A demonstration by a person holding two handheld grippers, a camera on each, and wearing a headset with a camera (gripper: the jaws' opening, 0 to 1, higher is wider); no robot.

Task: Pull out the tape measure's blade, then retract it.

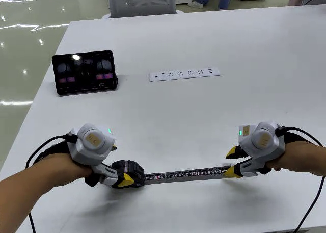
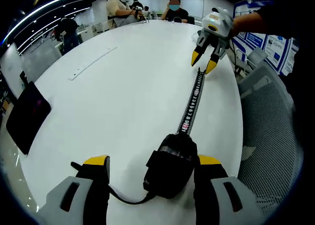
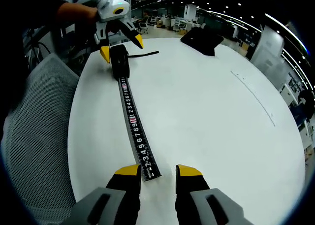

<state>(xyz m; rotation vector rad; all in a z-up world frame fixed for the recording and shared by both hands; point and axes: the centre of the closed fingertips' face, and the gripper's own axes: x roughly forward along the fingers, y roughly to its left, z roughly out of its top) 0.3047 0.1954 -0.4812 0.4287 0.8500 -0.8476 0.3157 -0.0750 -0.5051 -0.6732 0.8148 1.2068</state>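
A black tape measure case [image 1: 127, 173] lies on the white table [image 1: 204, 121] near its front edge. Its blade [image 1: 186, 174] is drawn out to the right, flat on the table. My left gripper [image 1: 119, 165] is open around the case [image 2: 172, 163], which rests against the right finger [image 2: 209, 162] with a gap on the other side. My right gripper [image 1: 232, 162] is open at the blade's end. That blade tip [image 3: 150, 173] lies between the fingertips, close to the left one [image 3: 129, 172], unclamped. Along the blade [image 3: 132, 121] I see the far case [image 3: 119, 60] and the left gripper [image 3: 120, 47].
A black tablet [image 1: 84, 72] stands at the table's left, and a white power strip [image 1: 184, 74] lies at the middle back. A grey mesh chair [image 2: 275, 116] is beside the table's front edge. People sit at the far end [image 2: 172, 8].
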